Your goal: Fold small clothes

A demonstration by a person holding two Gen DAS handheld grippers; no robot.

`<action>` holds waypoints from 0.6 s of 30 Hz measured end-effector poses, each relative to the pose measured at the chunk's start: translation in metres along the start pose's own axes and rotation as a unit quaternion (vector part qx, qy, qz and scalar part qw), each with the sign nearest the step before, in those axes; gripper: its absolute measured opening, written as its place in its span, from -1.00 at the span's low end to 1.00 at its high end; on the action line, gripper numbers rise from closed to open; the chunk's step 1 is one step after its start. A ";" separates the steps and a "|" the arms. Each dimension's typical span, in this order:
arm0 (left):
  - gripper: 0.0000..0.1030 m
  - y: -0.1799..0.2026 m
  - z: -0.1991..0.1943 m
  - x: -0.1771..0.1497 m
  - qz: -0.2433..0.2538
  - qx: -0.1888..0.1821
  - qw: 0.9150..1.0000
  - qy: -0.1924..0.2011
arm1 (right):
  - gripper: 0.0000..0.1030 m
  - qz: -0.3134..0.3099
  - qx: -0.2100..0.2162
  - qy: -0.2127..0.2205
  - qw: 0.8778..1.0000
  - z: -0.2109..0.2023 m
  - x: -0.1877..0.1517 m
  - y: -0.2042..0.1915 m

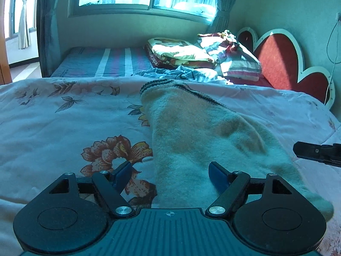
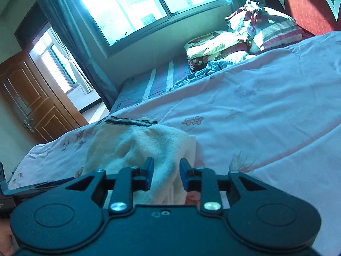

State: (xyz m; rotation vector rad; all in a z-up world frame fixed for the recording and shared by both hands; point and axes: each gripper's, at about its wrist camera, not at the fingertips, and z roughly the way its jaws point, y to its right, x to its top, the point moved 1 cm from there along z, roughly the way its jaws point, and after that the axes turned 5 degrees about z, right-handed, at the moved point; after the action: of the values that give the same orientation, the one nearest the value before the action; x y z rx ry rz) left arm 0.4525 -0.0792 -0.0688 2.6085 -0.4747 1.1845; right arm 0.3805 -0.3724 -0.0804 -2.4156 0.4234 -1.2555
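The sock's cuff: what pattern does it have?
Dark thin stripes on the cream sock, at its cuff; clearest in the left wrist view.

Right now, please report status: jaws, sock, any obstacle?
Left gripper open over sock. Right gripper open, not gripping. Sock flat on floral quilt. Nothing in the way.

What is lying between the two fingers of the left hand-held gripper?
In the left wrist view, the near end of the cream sock lies between the open left hand-held gripper fingers, on the floral sheet.
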 end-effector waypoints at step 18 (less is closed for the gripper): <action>0.54 0.019 -0.046 -0.061 0.053 0.032 0.998 0.021 | -0.93 -0.197 -0.031 -0.062 0.978 -0.010 -0.079 -0.041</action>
State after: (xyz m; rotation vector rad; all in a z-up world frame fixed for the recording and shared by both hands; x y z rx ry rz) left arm 0.3760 -0.0687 -0.0840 2.6349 -0.5816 1.3048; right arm 0.3318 -0.3043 -0.1124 -2.7038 -0.0606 -1.2460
